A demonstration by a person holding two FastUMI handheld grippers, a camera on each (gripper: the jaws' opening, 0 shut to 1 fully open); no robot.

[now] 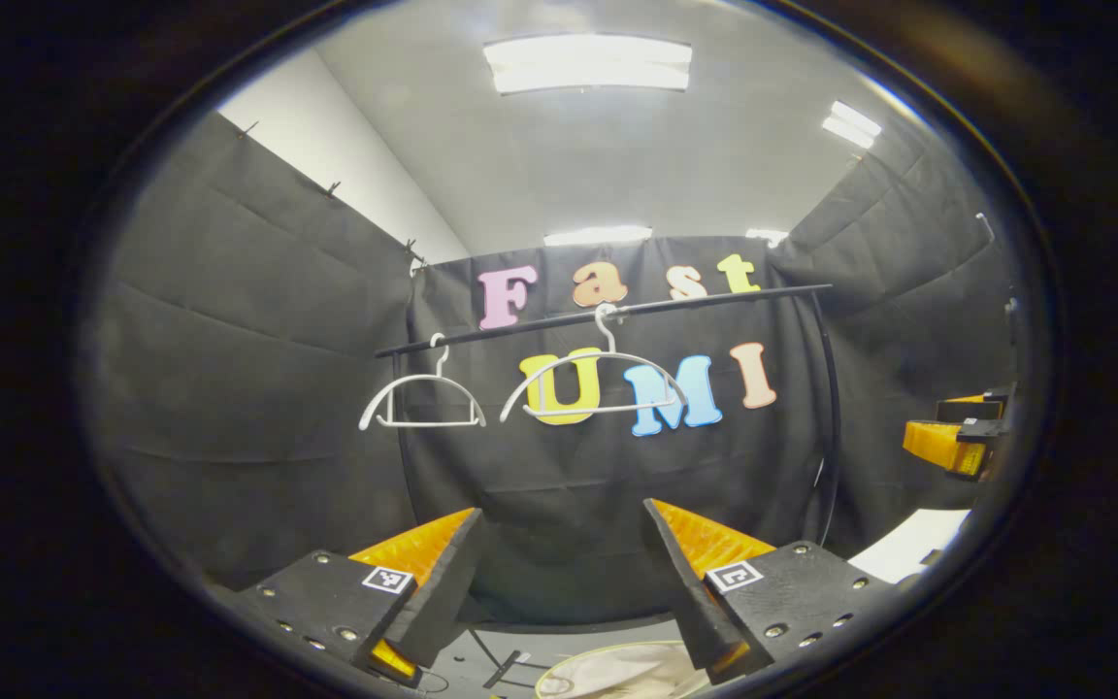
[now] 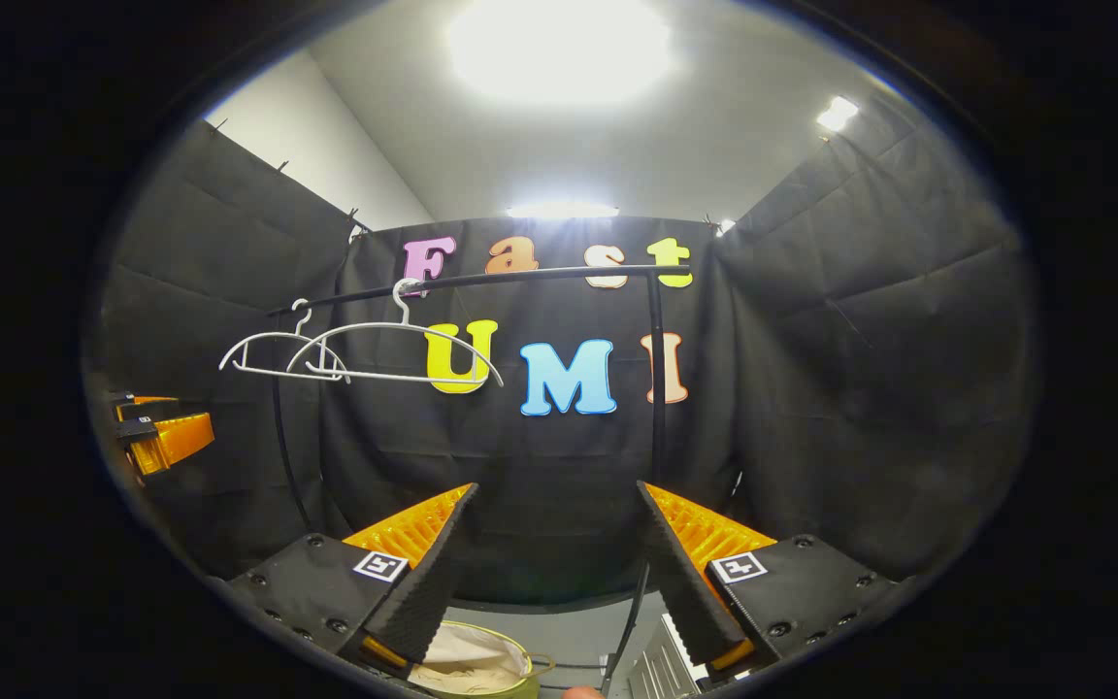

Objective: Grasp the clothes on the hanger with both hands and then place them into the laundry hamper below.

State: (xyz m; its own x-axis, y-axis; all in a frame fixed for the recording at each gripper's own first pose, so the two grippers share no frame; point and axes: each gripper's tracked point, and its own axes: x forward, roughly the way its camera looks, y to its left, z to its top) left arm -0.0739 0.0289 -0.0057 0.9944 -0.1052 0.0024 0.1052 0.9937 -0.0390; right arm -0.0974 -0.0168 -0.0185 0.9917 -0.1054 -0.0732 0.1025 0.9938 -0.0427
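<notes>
Your left gripper and right gripper both spread, gripping nothing. Two bare white wire hangers on black rail. Round cream-lined laundry hamper sat below; right gripper view alone caught its green rim.

White hangers; black rail; laundry hamper with cream lining, yellow-green rim; grey floor
</notes>
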